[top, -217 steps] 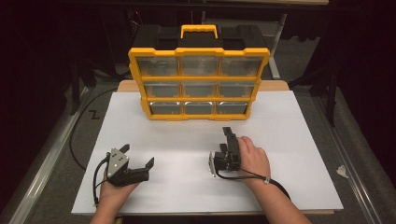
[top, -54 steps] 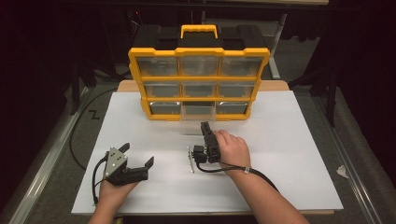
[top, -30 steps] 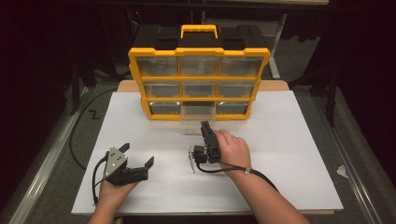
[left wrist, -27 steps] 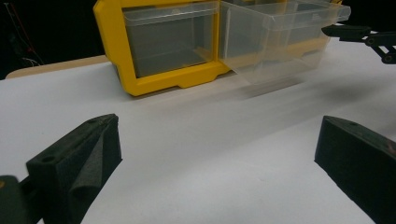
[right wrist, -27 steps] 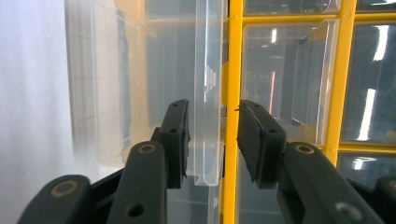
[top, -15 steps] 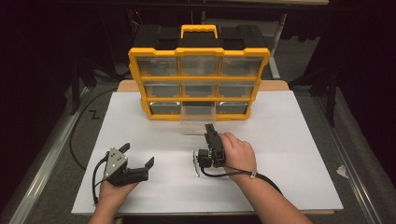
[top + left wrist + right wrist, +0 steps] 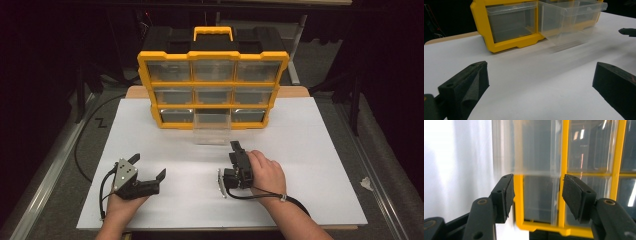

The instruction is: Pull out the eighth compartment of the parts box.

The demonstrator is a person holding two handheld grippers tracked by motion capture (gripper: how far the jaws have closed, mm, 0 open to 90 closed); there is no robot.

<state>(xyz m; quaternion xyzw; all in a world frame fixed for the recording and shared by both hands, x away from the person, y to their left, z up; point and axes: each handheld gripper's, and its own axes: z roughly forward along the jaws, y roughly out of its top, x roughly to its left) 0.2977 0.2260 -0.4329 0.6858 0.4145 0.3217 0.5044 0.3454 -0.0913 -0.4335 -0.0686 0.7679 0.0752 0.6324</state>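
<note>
White table (image 7: 310,150), unlabelled yellow organizer (image 7: 213,82)

A white table (image 7: 320,150) carries a yellow drawer organizer (image 7: 214,85) at its far middle — standing upright, its bottom-centre clear drawer (image 7: 212,128) pulled out toward the near edge, over the white surface in front of the organizer.

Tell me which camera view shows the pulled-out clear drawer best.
The high view: the pulled-out clear drawer sticks out from the yellow organizer, bottom row, middle. The left gripper view shows it near and partly cut off; in the right gripper view it is blurred.
</note>
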